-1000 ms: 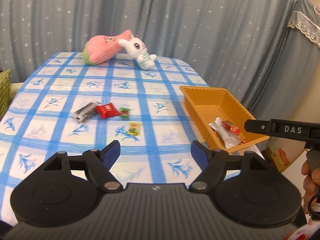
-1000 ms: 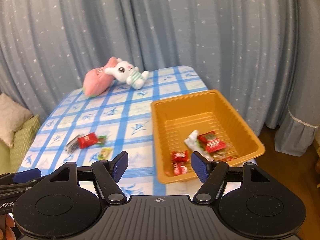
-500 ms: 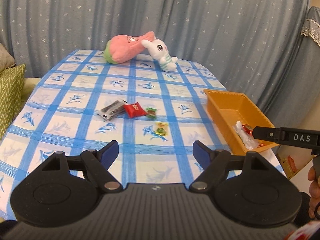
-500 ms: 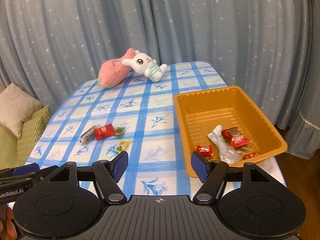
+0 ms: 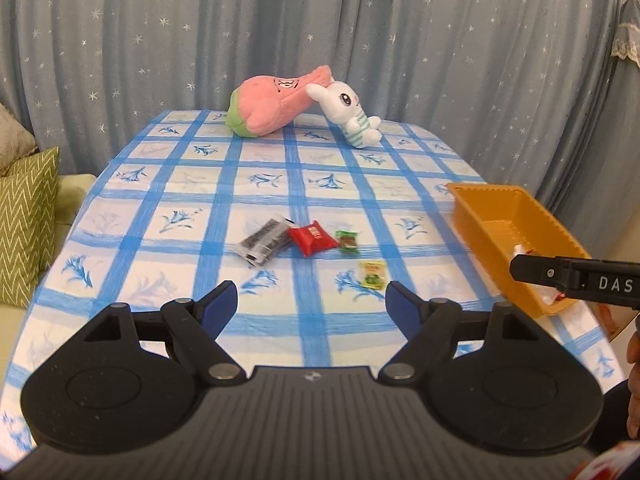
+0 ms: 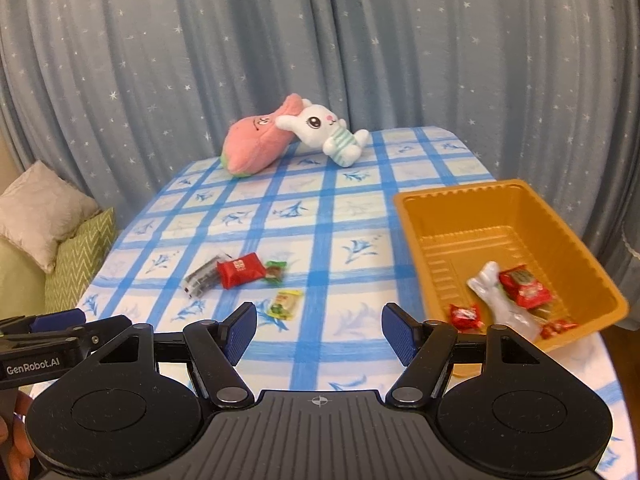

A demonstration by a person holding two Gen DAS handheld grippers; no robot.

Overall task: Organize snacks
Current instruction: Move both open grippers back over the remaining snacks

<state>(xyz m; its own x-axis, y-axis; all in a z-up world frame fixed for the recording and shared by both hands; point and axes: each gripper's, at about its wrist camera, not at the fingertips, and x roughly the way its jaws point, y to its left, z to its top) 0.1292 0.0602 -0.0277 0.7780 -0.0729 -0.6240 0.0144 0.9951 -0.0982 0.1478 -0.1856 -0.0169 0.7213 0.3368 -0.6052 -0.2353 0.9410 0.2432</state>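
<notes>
Blue-checked cloth covers the table [image 5: 264,184] in the left wrist view. The left gripper [image 5: 311,305] hangs above the near edge with its jaws spread wide and nothing between them. 4 snacks lie loose on the cloth ahead of it: a grey wrapper [image 5: 265,243] touching a red packet [image 5: 312,237], a small green candy [image 5: 347,241] just beside that, and a yellow-green sachet [image 5: 373,274] nearer the gripper. An orange tray [image 5: 496,216] sits at the right edge of the table, partly hidden by the other gripper's black finger. At the far end a pink plush [image 5: 276,102] leans against a white bunny [image 5: 348,114]. A green zigzag cushion [image 5: 26,228] lies left of the table.

From the right wrist view, the right gripper [image 6: 319,328] is also wide apart and holds nothing, over the near edge between the loose snacks and the tray [image 6: 460,204]. Inside the tray, toward its near end, lie a pale clear wrapper [image 6: 500,300], a larger red packet [image 6: 522,286] against it, and a small red candy [image 6: 464,316]. On the cloth [image 6: 352,220] the grey wrapper [image 6: 204,276], red packet [image 6: 240,270], green candy [image 6: 275,271] and sachet [image 6: 285,304] lie well apart from the tray. The pink plush [image 6: 254,144] and bunny [image 6: 326,130] rest at the far end.
</notes>
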